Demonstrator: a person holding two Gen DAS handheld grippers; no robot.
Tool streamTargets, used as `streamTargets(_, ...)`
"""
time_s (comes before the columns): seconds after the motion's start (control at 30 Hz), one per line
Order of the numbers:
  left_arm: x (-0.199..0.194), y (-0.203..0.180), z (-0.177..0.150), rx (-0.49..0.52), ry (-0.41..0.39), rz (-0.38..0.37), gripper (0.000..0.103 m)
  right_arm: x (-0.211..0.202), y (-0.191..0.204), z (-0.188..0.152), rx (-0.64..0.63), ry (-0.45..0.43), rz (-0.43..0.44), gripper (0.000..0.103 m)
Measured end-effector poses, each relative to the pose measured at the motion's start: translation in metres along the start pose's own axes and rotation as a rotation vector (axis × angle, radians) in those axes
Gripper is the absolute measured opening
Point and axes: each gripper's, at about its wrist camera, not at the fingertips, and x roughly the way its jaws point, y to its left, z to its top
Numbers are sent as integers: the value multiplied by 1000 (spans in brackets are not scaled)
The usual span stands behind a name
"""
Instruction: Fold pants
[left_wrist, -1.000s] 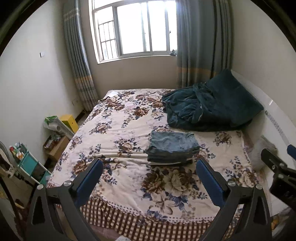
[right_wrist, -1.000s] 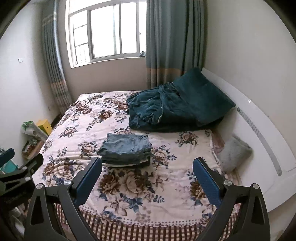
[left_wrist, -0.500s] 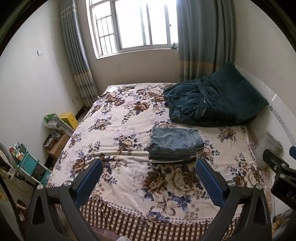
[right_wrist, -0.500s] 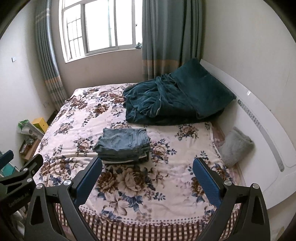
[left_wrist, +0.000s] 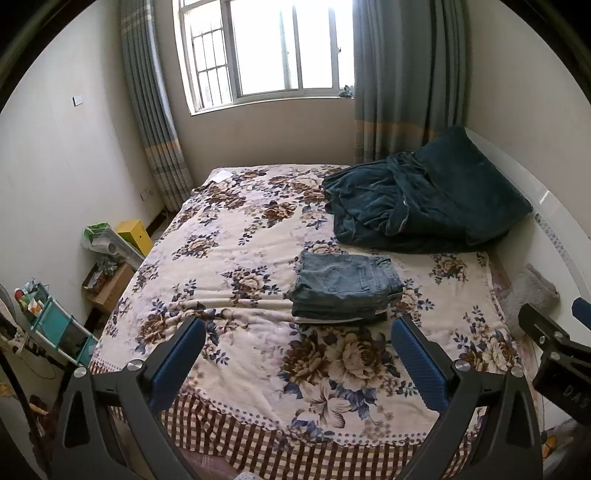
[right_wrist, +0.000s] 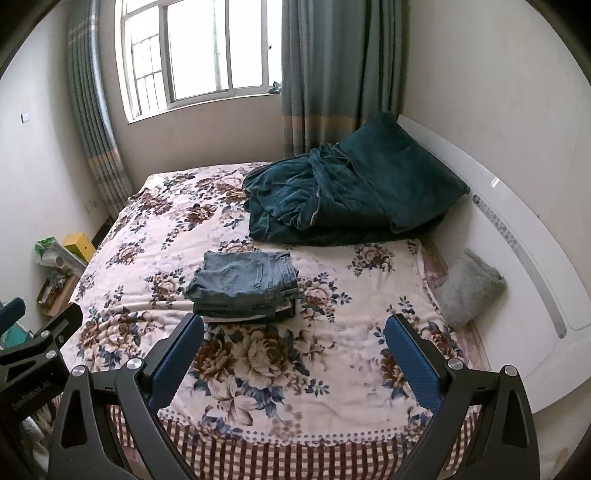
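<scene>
Pants (left_wrist: 345, 286), blue denim, folded compact, flat on bed (left_wrist: 236, 236)

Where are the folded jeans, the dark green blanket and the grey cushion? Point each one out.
folded jeans (left_wrist: 345, 286), left wrist view, on the top layer near the back pocket.
dark green blanket (right_wrist: 332, 199), right wrist view, on its rumpled middle.
grey cushion (right_wrist: 469, 290), right wrist view, on its fuzzy top face.
</scene>
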Motion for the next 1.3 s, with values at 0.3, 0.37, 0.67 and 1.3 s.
streamTargets(0.3, -1, -2, 2, 2, -5, 6, 103, 0, 3, -6, -3, 3, 0, 101)
streamTargets(0.37, -1, -3, 3, 5, -8, 10, 103, 0, 3, -7, 0, 2, 3, 101)
streamTargets(0.67, -5, -3, 10, -10, -21, 16, 103, -1, 7, -4, -4, -1, 15, 101)
streamTargets(1.3, -9, -4, 8, -16, -21, 30, 103, -3, 8, 1, -3, 0, 17, 101)
